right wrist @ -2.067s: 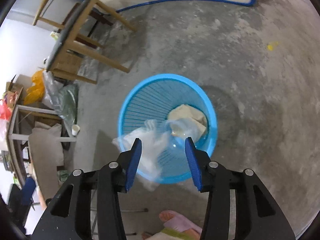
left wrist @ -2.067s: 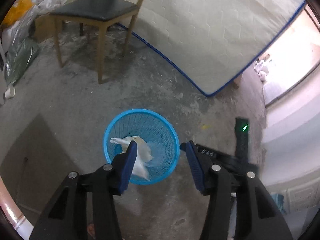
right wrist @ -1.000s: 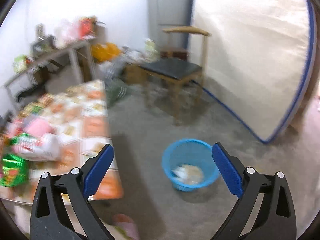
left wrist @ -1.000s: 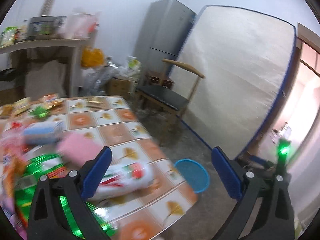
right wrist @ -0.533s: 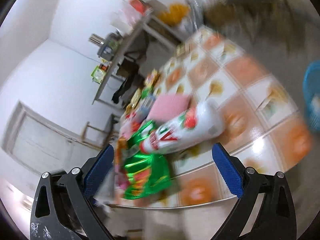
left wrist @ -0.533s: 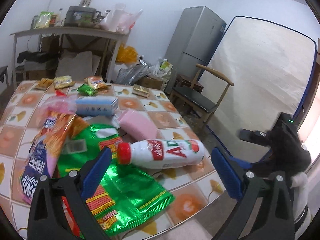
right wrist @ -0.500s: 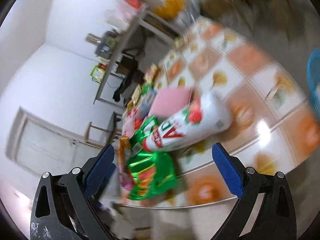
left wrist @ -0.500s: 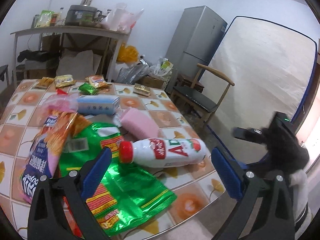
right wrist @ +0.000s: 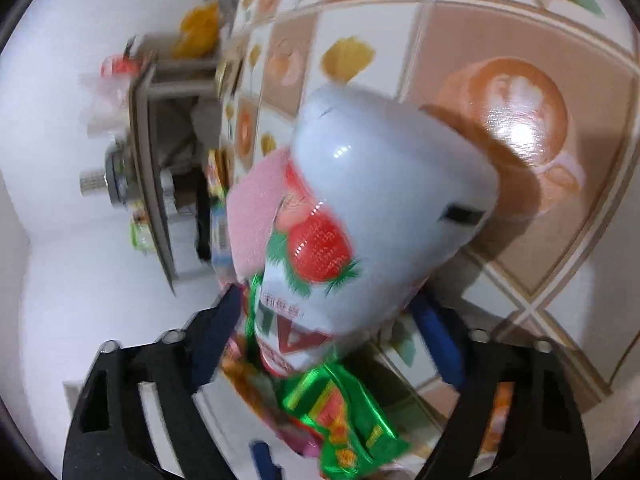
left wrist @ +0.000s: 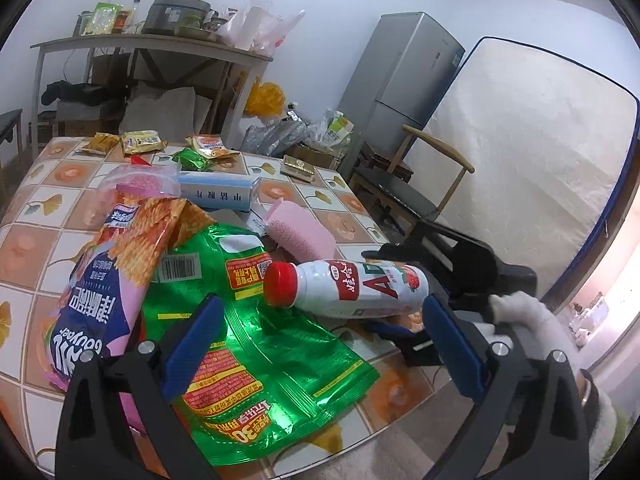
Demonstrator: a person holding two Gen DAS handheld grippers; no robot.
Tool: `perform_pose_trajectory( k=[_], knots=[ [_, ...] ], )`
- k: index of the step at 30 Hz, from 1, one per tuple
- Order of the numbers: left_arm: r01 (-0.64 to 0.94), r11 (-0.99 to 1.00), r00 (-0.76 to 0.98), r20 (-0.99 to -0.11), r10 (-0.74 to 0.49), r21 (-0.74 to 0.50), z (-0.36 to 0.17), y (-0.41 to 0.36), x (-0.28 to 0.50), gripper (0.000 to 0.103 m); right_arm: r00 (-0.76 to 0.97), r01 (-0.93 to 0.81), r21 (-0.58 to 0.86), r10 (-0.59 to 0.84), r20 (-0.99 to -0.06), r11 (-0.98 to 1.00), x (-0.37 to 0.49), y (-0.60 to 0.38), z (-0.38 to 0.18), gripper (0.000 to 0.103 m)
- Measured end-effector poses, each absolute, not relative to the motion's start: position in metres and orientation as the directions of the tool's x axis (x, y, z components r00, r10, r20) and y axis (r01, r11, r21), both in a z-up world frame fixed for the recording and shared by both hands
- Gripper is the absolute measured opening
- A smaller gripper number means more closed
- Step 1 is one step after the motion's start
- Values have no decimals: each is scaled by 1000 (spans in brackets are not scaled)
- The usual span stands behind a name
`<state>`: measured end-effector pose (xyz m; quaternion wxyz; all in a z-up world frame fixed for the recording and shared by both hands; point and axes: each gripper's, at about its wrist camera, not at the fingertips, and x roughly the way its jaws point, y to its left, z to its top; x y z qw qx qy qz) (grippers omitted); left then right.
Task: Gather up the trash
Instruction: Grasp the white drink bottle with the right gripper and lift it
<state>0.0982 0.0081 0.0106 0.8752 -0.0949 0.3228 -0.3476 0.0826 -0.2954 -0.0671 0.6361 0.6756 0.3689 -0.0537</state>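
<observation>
On the tiled table, from left to right, an orange snack bag, a green foil bag and a white bottle are left uncollected. The left gripper is held wide and empty. The right gripper is being closed around the bottle's base; contact cannot be told. No bin is seen.

A grey fridge is set against the white wall. A mattress is leaned beside it, behind a wooden chair.
</observation>
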Motion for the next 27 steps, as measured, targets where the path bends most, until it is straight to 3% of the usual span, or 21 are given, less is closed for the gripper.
perform_pose_trajectory(
  k=[3, 8, 15, 24, 27],
  knots=[
    [556, 730, 539, -496, -681, -397, 11, 9, 98, 97, 754, 563, 826, 397, -523, 20, 75, -300, -71, 63],
    [571, 719, 523, -500, -690, -396, 9, 7, 99, 97, 770, 533, 846, 423, -478, -13, 63, -309, -76, 61],
    [592, 702, 496, -508, -704, -395, 6, 0, 103, 97, 711, 497, 863, 528, -465, 91, 61, -331, -74, 60],
    [598, 707, 471, -549, -691, -378, -3, -16, 103, 97, 495, 441, 800, 634, -594, 406, 78, -366, -51, 60],
    [597, 721, 480, -564, -672, -352, -8, -24, 103, 97, 479, 454, 737, 561, -675, 500, 86, -377, -42, 60]
  ],
)
